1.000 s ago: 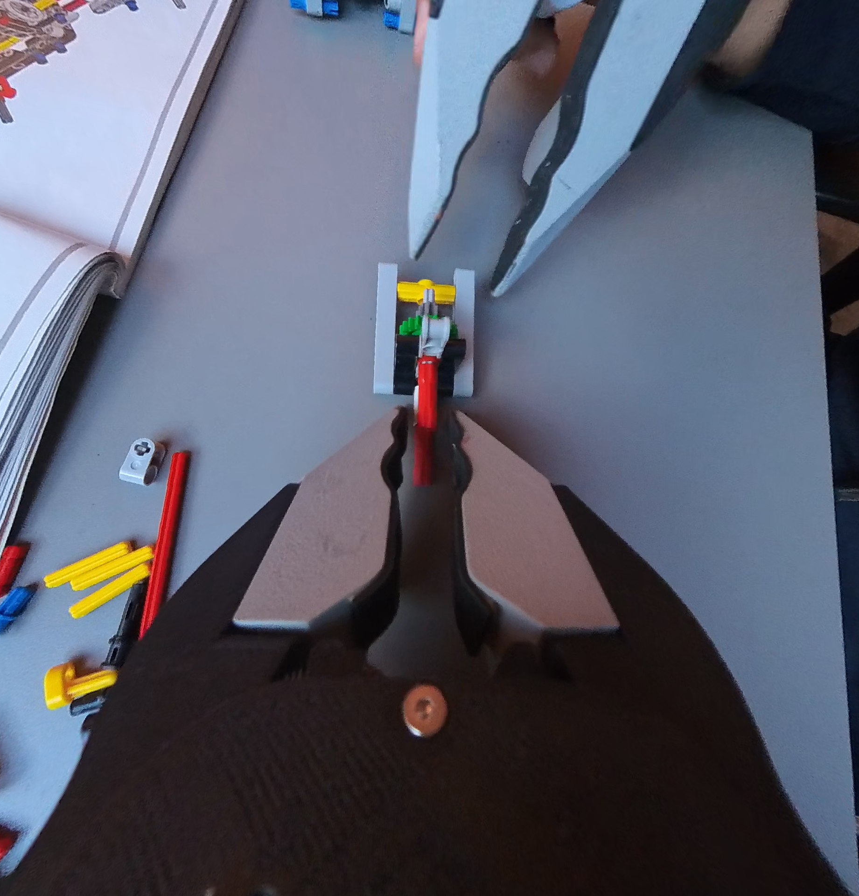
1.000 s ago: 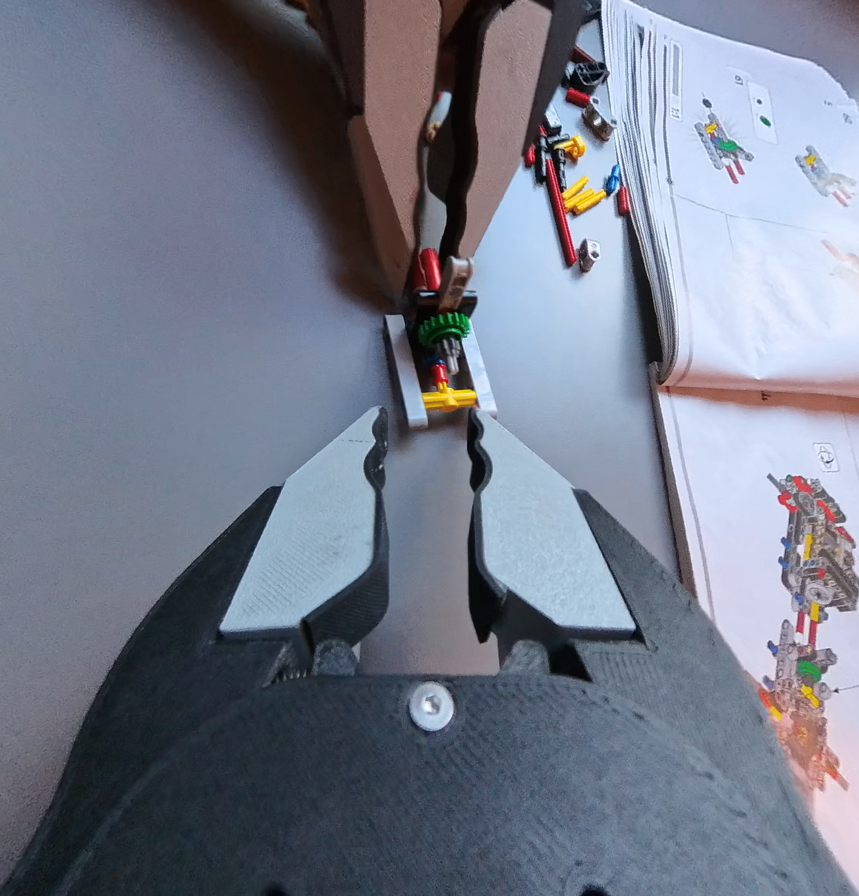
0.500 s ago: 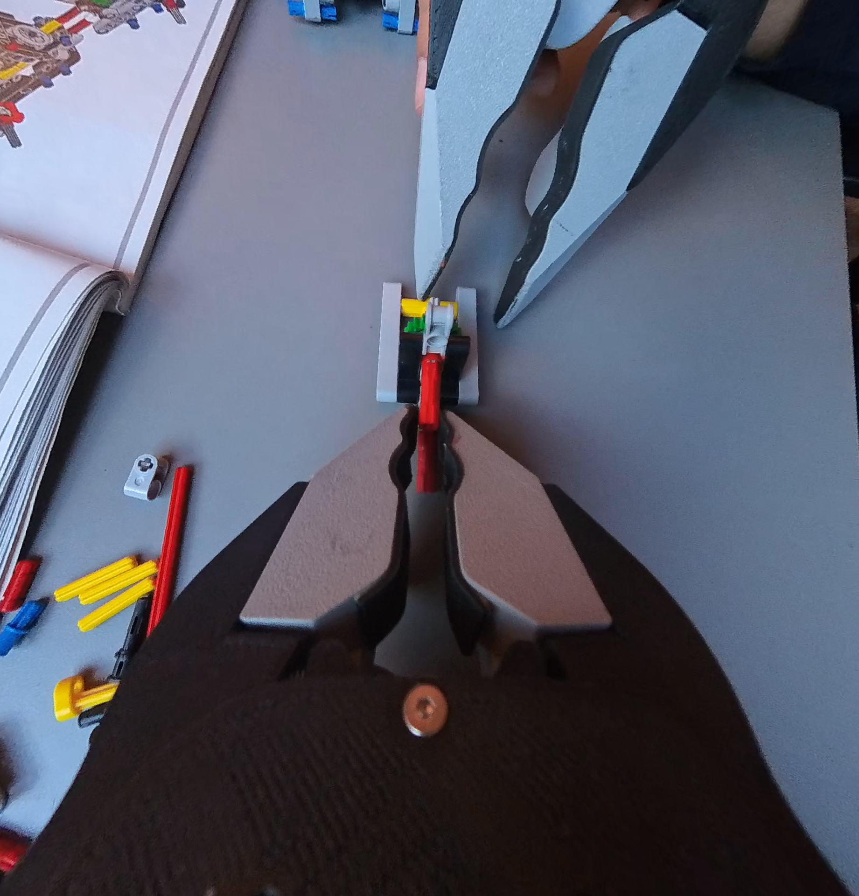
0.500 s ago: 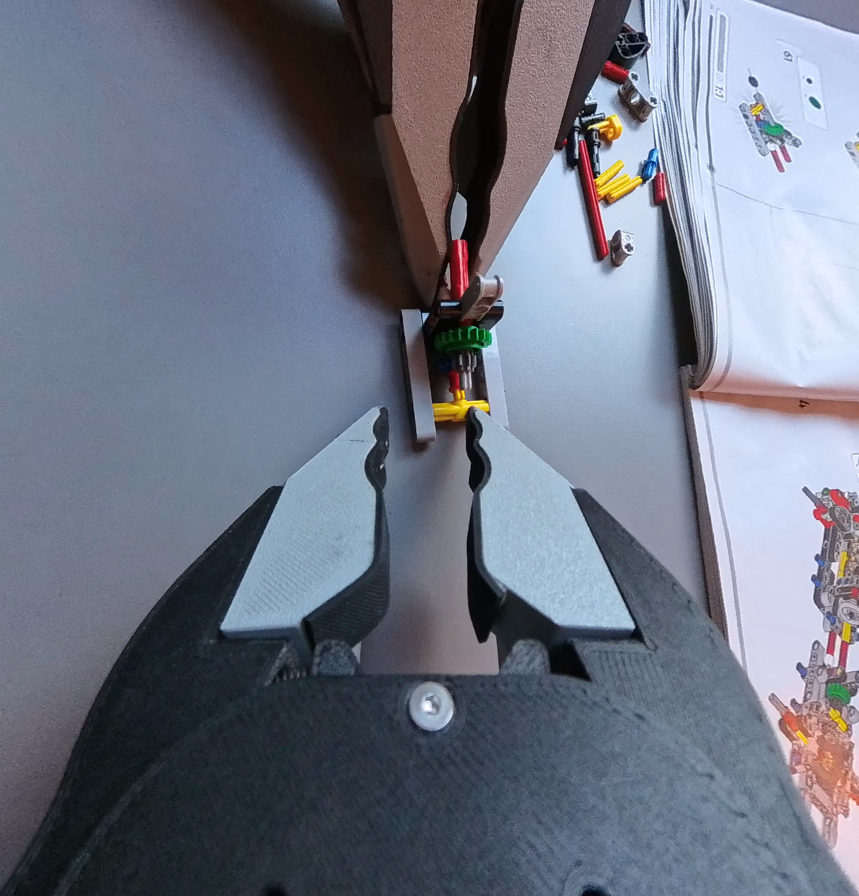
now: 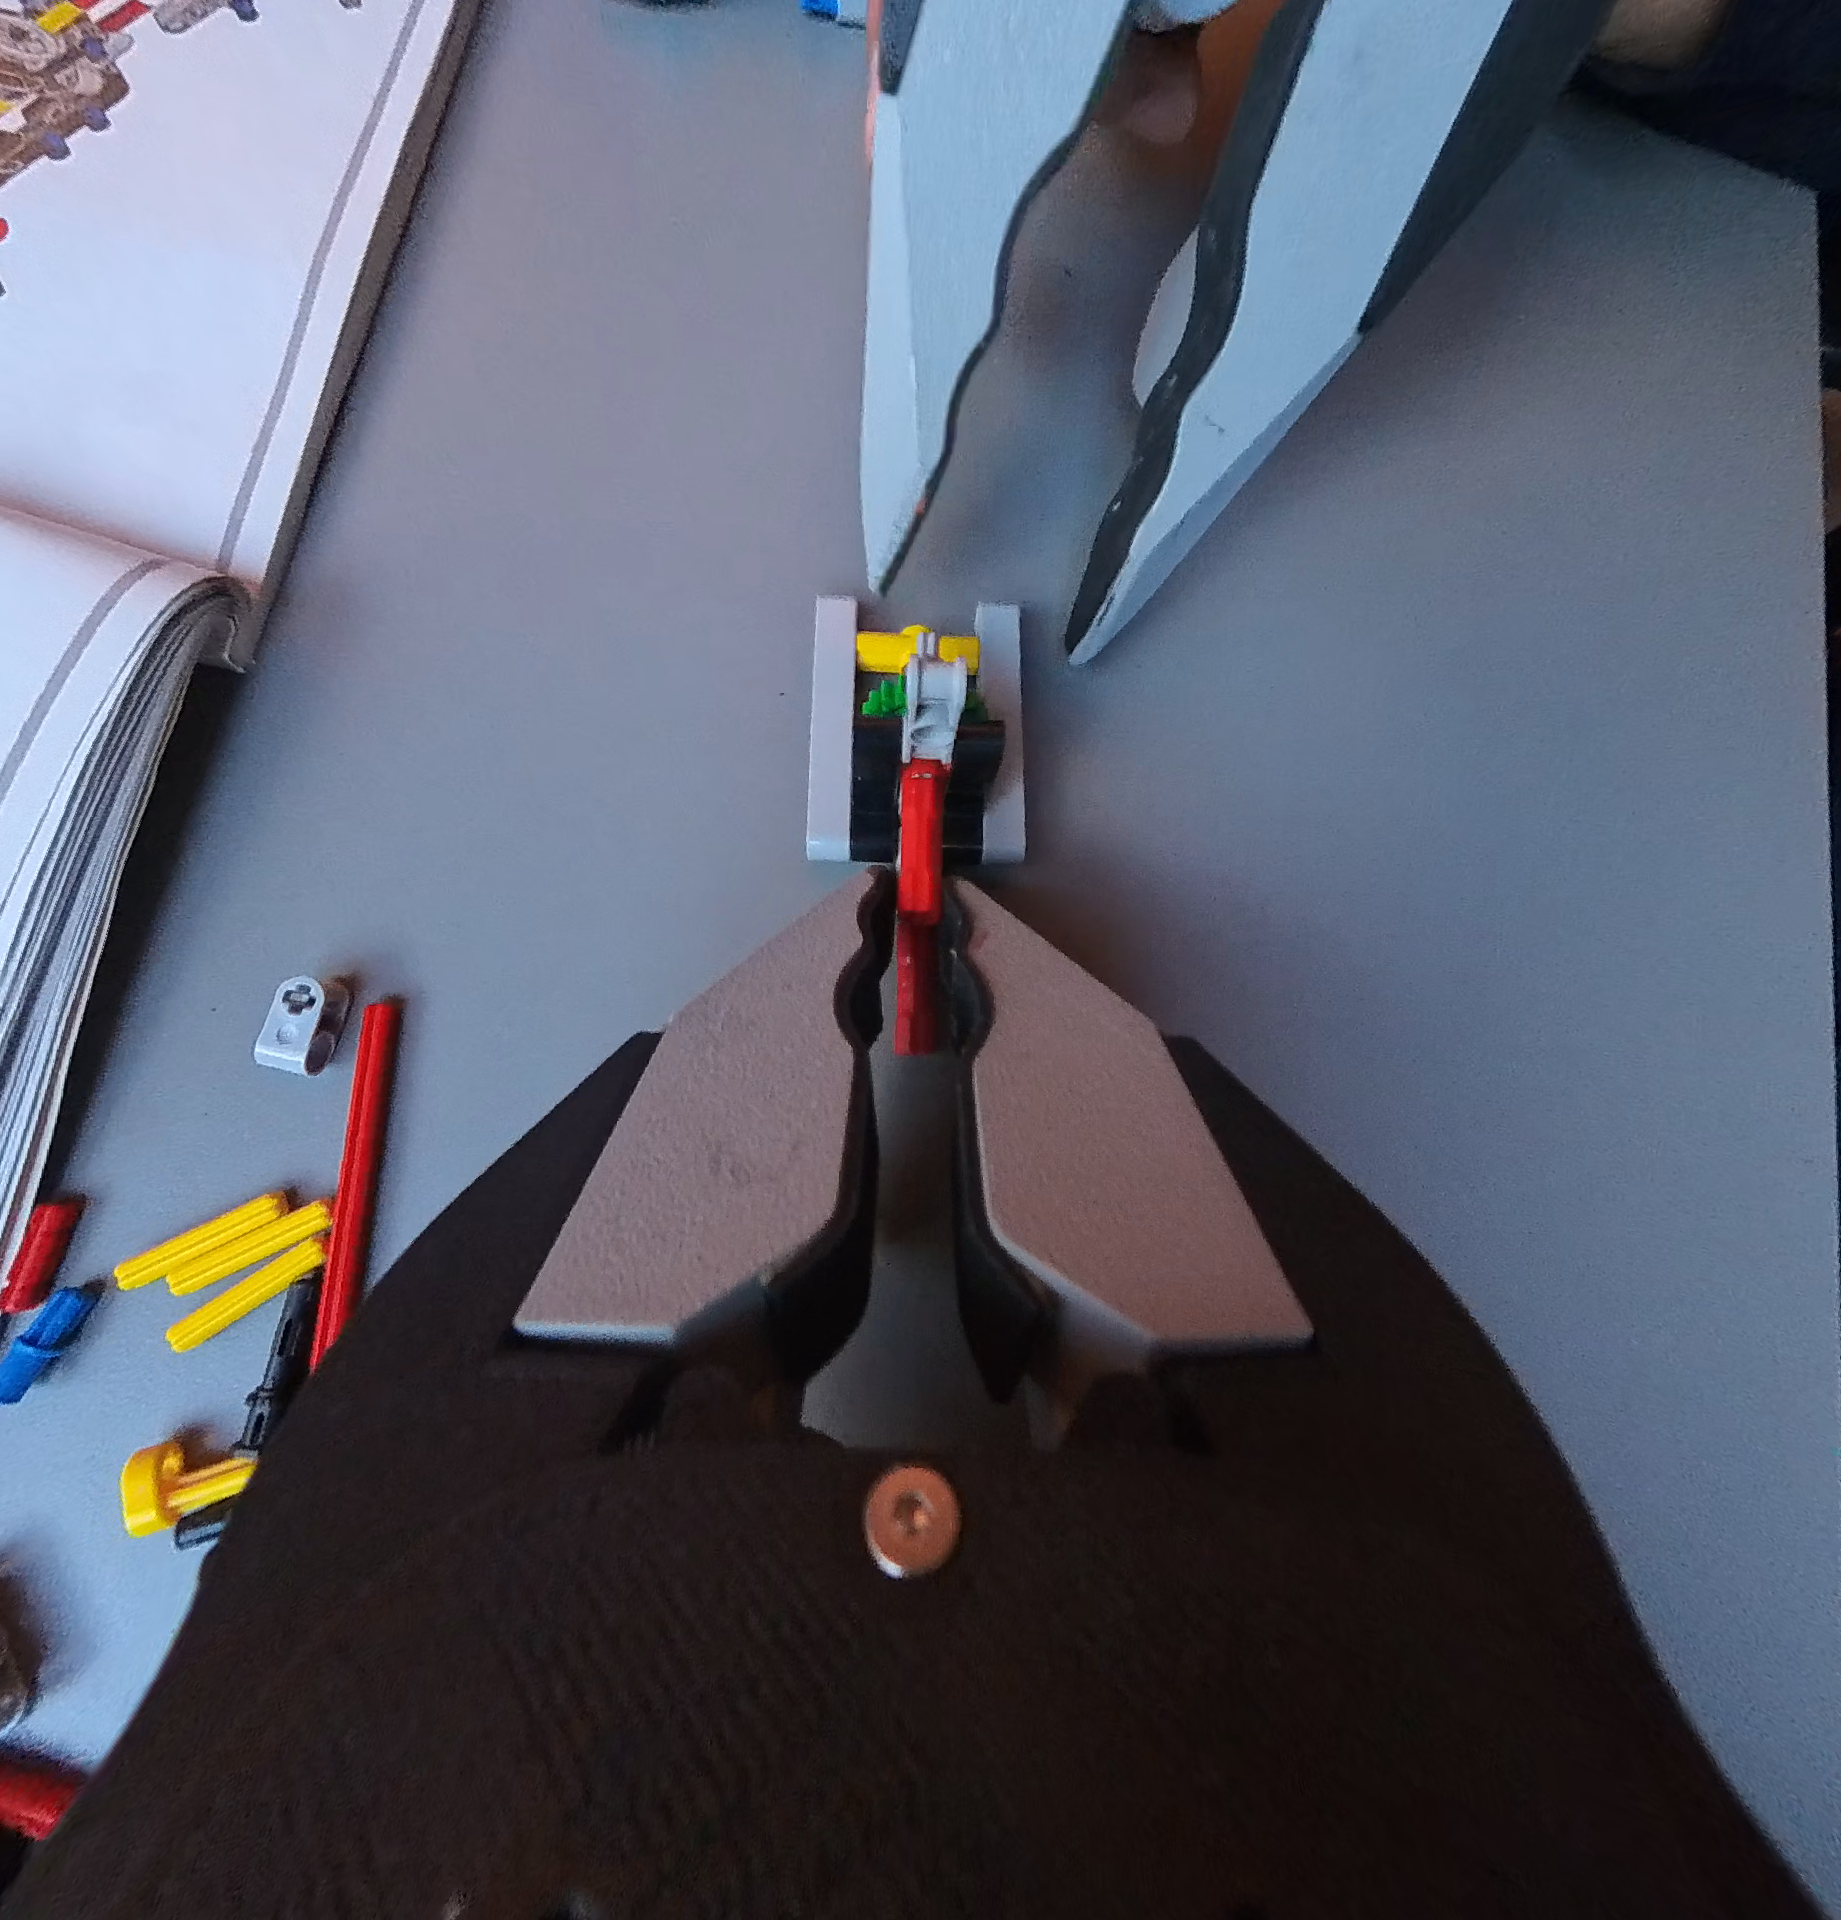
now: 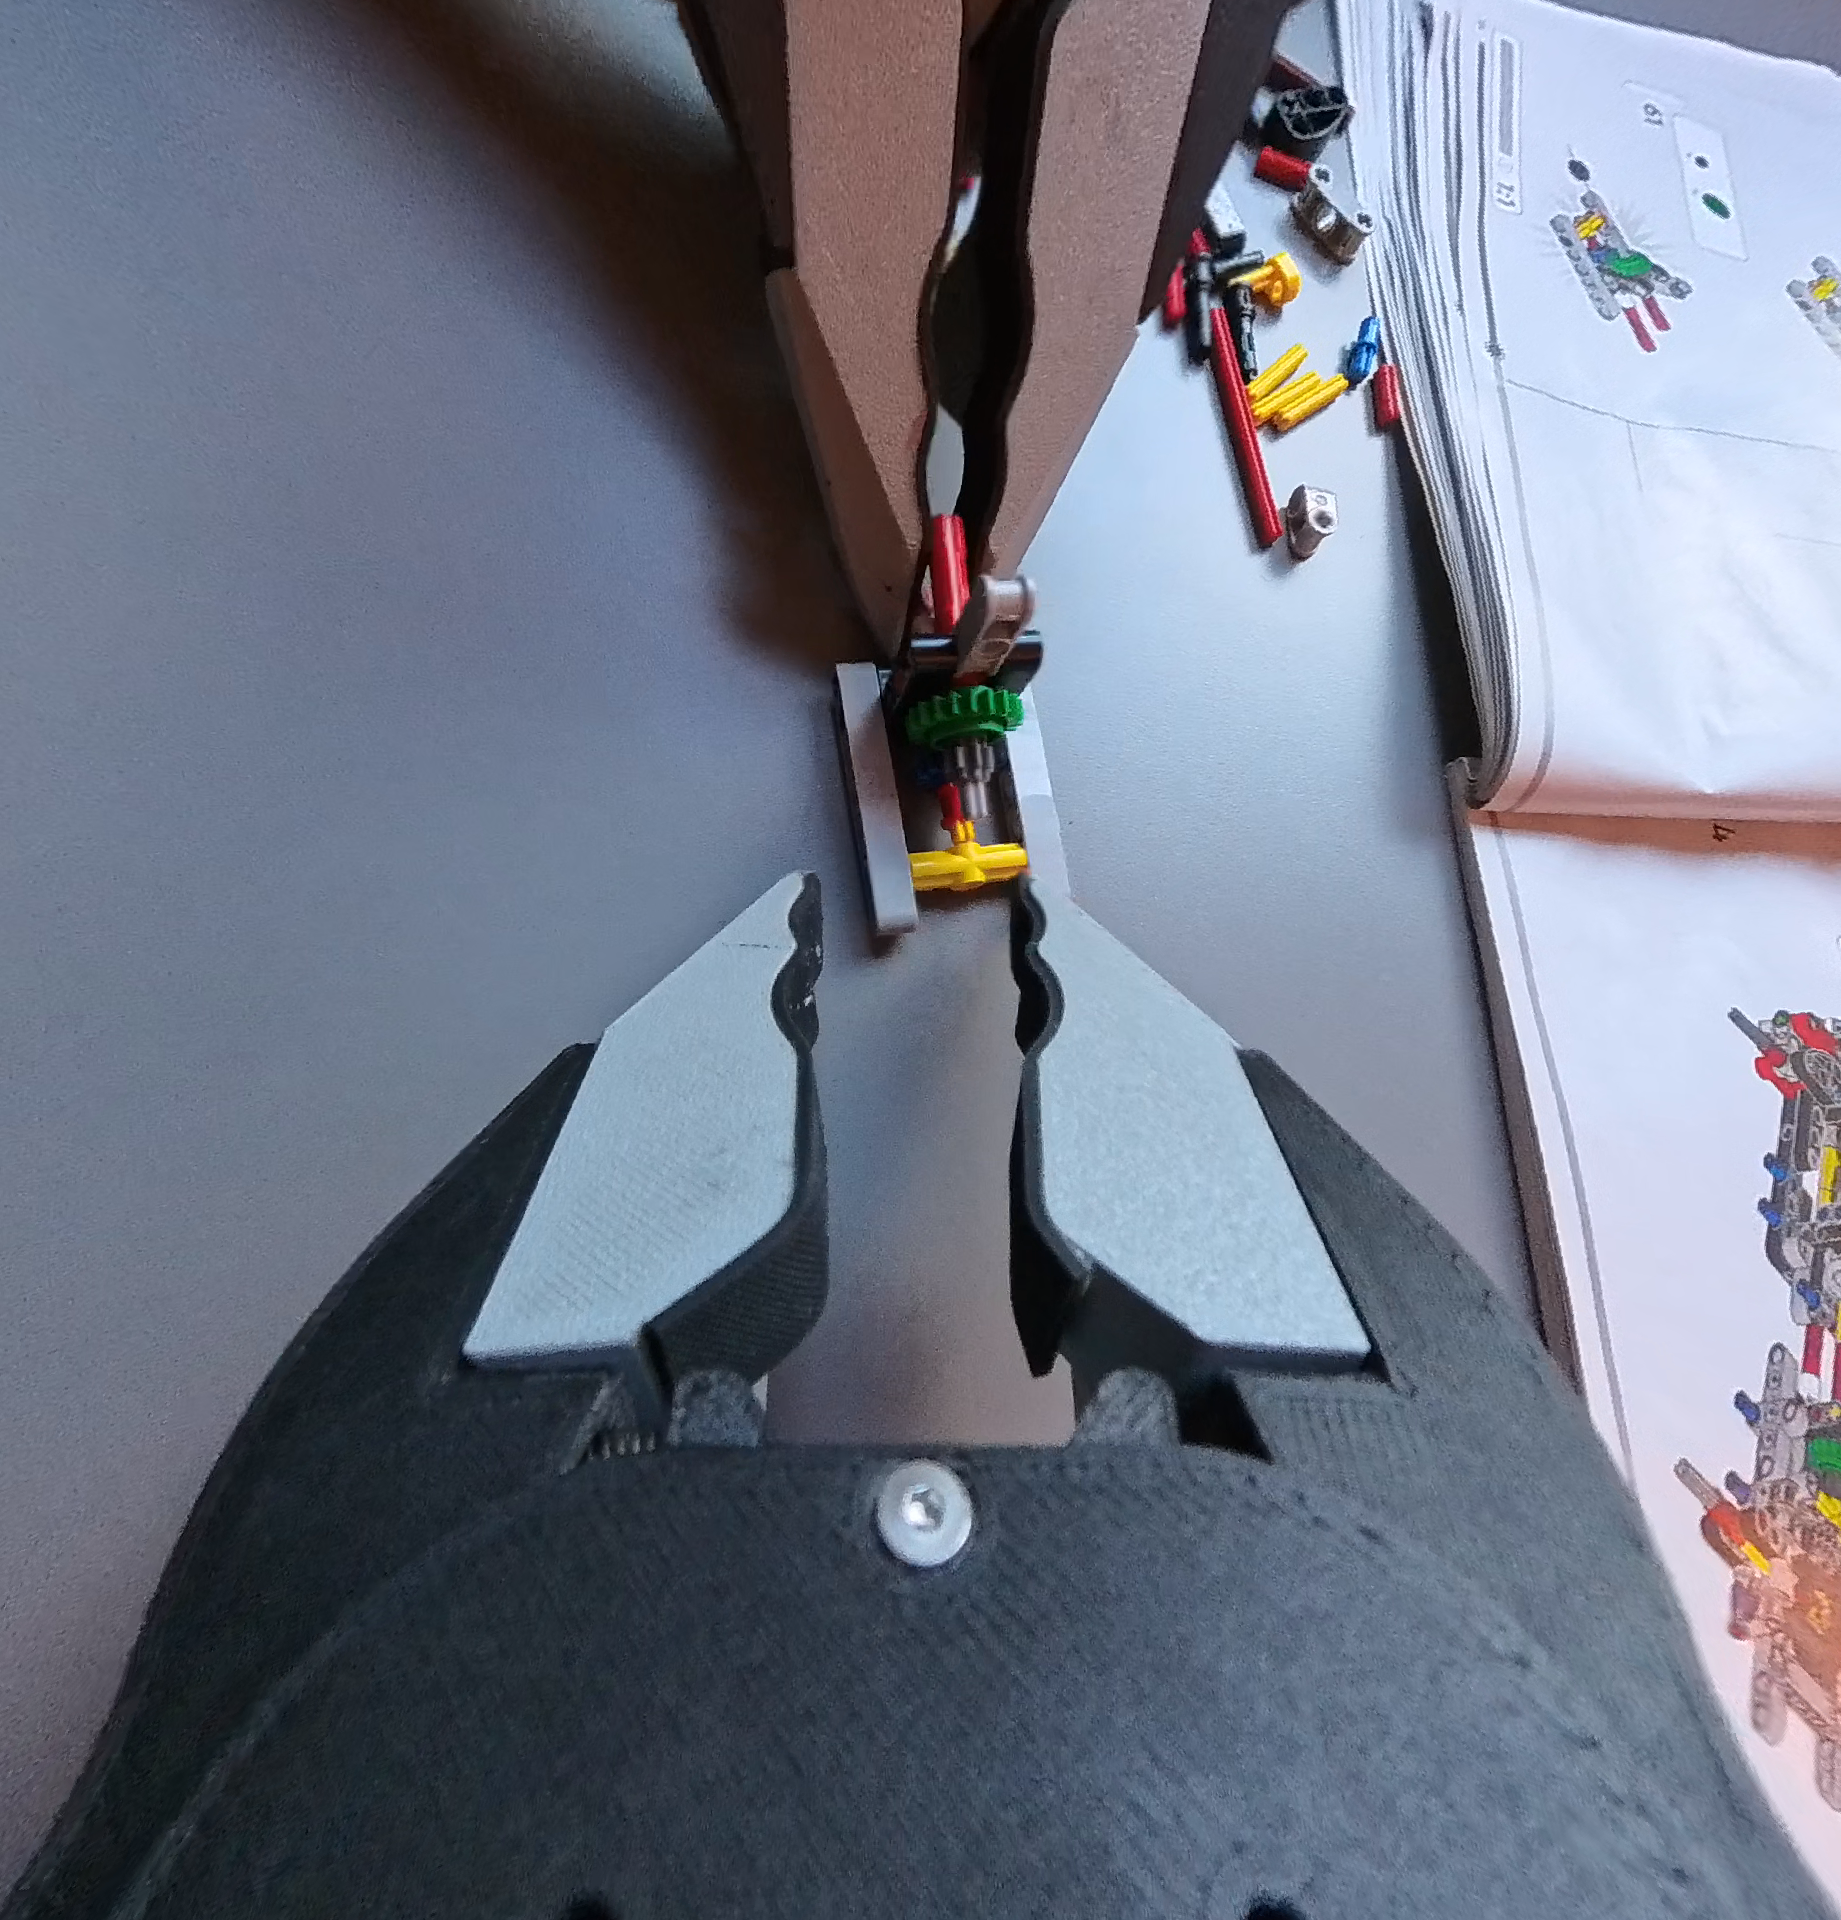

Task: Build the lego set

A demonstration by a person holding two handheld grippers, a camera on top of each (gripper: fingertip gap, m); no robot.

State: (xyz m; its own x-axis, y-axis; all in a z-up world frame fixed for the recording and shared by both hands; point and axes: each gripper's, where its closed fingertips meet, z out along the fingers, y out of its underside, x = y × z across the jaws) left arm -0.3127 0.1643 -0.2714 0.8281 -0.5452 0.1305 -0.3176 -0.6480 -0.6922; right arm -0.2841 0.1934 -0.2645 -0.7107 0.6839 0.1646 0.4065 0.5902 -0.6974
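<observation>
— Left tool?
— Clamped on a red axle, pads tight against both its sides. Far end of the axle plugged into a light grey connector on top of the small brick assembly.
— And the assembly itself?
— Flat on the grey desk, midway between the two tools. Two grey side beams, a black block at the axle end, a green gear behind that, a yellow cross piece at the far end from the left tool.
— Right tool?
— Apart, gripping nothing. Tips right at the yellow end of the assembly; one fingertip against or just short of the nearer grey beam, cannot tell which, the other just outside the second beam.
— Around the assembly?
— Loose parts on the desk off to one side of it: a long red axle, yellow pins, a small grey connector, blue and red pins, a yellow clip. Beyond those, an open instruction booklet with printed build diagrams.
</observation>
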